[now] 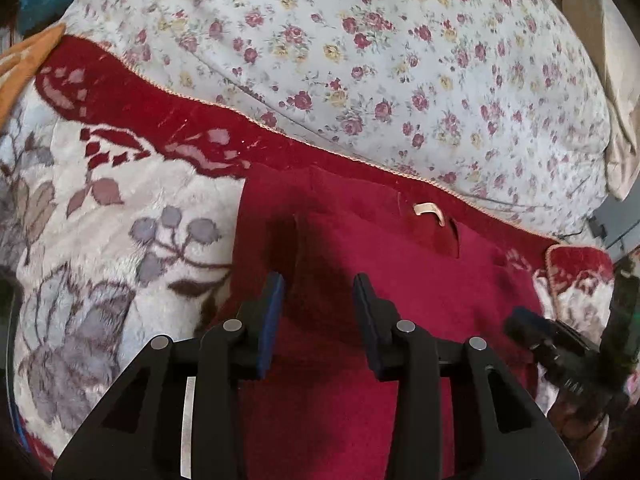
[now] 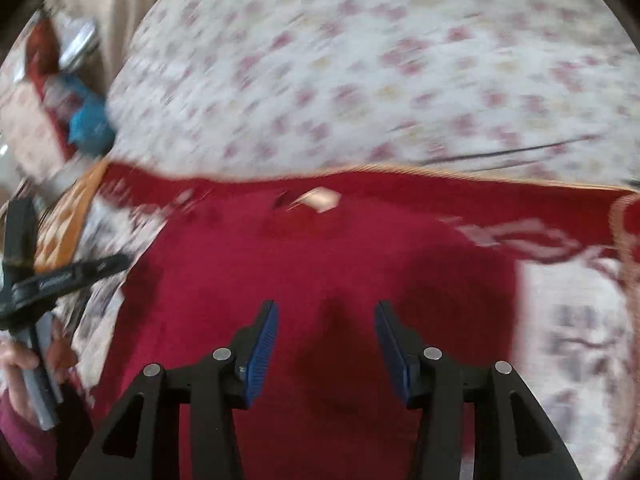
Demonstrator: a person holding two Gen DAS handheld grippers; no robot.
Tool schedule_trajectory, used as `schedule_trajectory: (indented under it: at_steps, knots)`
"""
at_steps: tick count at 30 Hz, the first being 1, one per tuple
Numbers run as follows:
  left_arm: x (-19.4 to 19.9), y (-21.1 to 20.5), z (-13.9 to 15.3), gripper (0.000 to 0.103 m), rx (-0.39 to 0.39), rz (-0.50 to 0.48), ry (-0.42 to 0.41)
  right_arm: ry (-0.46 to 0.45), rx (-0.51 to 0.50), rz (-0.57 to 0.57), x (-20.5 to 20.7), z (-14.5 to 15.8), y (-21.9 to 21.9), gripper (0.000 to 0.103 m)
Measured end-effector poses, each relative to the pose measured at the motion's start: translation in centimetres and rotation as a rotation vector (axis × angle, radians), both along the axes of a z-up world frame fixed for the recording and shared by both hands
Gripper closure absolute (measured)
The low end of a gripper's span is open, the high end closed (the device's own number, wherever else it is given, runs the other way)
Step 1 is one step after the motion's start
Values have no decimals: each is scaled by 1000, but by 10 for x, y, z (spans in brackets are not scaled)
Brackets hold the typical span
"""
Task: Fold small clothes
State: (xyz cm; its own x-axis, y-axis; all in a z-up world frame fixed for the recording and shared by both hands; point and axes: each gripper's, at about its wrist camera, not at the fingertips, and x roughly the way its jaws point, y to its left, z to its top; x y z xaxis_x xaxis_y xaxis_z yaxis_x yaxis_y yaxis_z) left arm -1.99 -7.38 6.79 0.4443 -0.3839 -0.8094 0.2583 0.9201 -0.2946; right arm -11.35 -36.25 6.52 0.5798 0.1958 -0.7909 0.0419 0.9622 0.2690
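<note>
A small dark red garment (image 1: 360,264) lies flat on a patterned blanket, with a pale label (image 1: 429,212) near its far edge. My left gripper (image 1: 319,284) is open and empty, just above the garment's left part. In the right wrist view the same garment (image 2: 288,256) fills the middle, its label (image 2: 320,198) at the far edge. My right gripper (image 2: 326,312) is open and empty above the garment's middle. The right wrist view is blurred by motion.
The blanket (image 1: 100,208) is cream with grey leaves and a red border. Beyond it lies a white floral quilt (image 1: 380,48). The other gripper (image 1: 560,344) shows at the right edge of the left view, and a hand holding one (image 2: 32,288) at the left of the right view.
</note>
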Motion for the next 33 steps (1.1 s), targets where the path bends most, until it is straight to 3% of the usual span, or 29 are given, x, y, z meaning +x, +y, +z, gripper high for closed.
schedule_trajectory:
  at_steps: [7, 11, 14, 17, 21, 23, 24, 26, 29, 33]
  knots:
    - [14, -1, -32, 68, 111, 28, 55, 46, -7, 116, 53, -36, 72, 55]
    - [10, -3, -32, 68, 138, 11, 37, 39, -140, 157, 49, -45, 89, 55]
    - [10, 0, -32, 68, 122, 20, 43, 56, -115, 129, 38, -34, 62, 55]
    - [9, -1, -31, 68, 118, 30, 43, 51, -174, 21, 23, -25, 13, 55]
    - [6, -8, -32, 65, 153, 26, 20, 126, -234, -160, 16, -40, -63, 55]
    - [5, -11, -33, 63, 165, 20, 7, 103, -204, -175, 14, -47, -84, 43]
    - [4, -11, -33, 63, 170, 19, 0, 104, -122, -208, 13, -52, -97, 41]
    - [2, -10, -33, 63, 167, 20, -11, 117, -76, -240, 12, -48, -103, 42]
    - [2, -9, -34, 63, 155, 25, -12, 131, -154, -236, 1, -28, -94, 42]
    - [3, -10, -34, 63, 155, 28, -10, 162, -20, -250, -31, -28, -94, 42]
